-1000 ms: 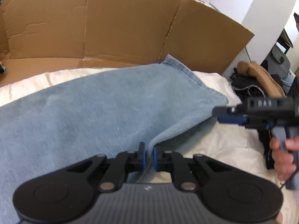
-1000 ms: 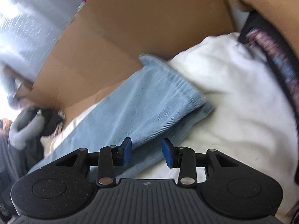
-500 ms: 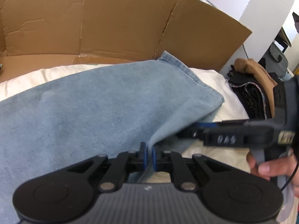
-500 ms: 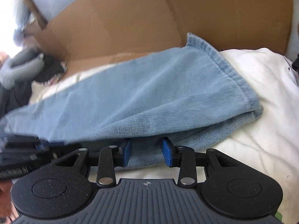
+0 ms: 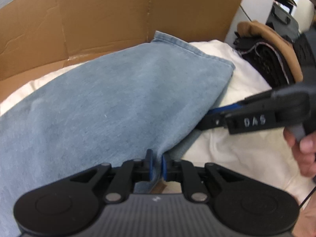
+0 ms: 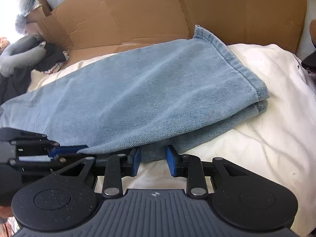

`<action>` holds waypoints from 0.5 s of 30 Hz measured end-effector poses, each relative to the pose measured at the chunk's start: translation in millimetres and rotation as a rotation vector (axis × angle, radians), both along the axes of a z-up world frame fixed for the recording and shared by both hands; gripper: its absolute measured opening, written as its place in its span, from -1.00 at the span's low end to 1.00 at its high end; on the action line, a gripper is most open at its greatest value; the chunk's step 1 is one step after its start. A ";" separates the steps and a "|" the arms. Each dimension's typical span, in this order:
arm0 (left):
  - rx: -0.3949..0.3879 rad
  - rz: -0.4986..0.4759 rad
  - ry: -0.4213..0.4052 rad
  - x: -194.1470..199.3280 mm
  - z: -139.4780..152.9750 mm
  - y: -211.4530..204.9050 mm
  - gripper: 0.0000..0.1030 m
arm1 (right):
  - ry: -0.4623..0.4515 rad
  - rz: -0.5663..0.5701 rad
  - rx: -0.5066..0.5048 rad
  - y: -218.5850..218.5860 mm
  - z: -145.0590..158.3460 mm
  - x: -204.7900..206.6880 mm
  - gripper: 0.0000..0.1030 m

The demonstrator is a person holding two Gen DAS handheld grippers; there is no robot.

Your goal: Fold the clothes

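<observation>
Light blue jeans (image 5: 118,98) lie folded in two layers on white bedding (image 5: 237,148), hem toward the cardboard. My left gripper (image 5: 156,164) pinches the near edge of the top denim layer; its jaws are easing open slightly with the cloth still between the pads. In the right wrist view the jeans (image 6: 148,90) fill the middle, and my right gripper (image 6: 153,158) straddles the near edge of the lower layer. Its jaws are closing, pads apart from the cloth. The left gripper's blue fingertips (image 6: 67,150) show at the left, the right gripper (image 5: 215,114) at the denim's right side.
A brown cardboard wall (image 5: 118,19) stands behind the bedding. A pile of dark and tan clothes (image 5: 272,59) sits at the right. A grey padded thing and dark garments (image 6: 19,57) lie at the far left. A hand (image 5: 304,148) holds the right gripper.
The right gripper rolled level and came in from the right to the jeans' near edge, its jaws narrowing a little. The left gripper moved down and kept its pinch on the denim.
</observation>
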State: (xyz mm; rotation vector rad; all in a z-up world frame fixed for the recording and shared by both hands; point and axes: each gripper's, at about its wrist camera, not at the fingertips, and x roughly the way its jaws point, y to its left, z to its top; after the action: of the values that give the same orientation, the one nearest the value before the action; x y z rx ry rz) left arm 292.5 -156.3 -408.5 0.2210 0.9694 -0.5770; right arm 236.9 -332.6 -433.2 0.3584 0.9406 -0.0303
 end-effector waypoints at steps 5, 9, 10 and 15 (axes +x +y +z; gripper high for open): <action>-0.004 0.009 0.019 2.6 1.4 1.8 -0.75 | -0.010 -0.066 0.004 -17.3 5.9 -4.9 -0.32; 0.004 0.014 0.035 0.5 4.3 5.1 -0.59 | -0.015 -0.132 0.002 -33.0 10.0 -9.2 -0.32; 0.006 0.018 0.039 -0.8 5.3 7.2 -0.49 | -0.014 -0.141 0.014 -35.3 10.9 -10.1 -0.32; 0.038 0.038 0.046 -11.3 12.1 25.4 0.01 | -0.013 -0.125 0.035 -29.4 15.8 -12.9 -0.32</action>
State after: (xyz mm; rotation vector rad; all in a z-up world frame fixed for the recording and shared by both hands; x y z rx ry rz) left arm 281.2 -130.9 -396.3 0.2242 1.0274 -0.5311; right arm 224.0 -362.0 -417.4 0.4486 0.9059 -0.1260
